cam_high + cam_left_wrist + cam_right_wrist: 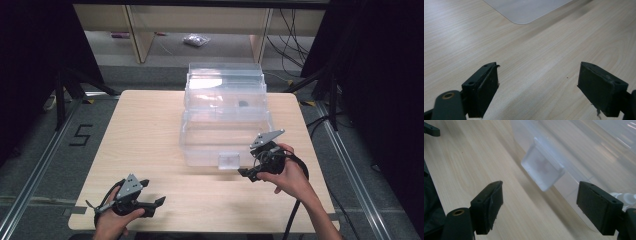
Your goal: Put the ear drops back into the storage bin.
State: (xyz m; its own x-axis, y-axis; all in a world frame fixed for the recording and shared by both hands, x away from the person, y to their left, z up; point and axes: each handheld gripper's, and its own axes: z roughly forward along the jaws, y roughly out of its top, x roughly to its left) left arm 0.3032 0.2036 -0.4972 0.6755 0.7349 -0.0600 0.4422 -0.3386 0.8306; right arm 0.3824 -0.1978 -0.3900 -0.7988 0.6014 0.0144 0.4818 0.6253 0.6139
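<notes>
A clear plastic lidded box (225, 117) stands at the far middle of the wooden table (145, 140). A small translucent latch (229, 160) hangs on its near wall. My right gripper (248, 174) hovers just to the right of the latch, level with the near wall and aimed left. In the right gripper view its jaws stand wide open with nothing between them, and the latch (542, 168) lies a short way ahead against the box wall (599, 152). My left gripper (154, 192) rests open near the table's front left, over bare wood (537, 67).
A small dark item (243, 104) lies inside the box. The box's rounded base corner (524, 10) lies far ahead of the left jaws. Black stands (62, 85) flank the table, and wooden shelving (140, 30) and cables (292, 45) lie beyond it.
</notes>
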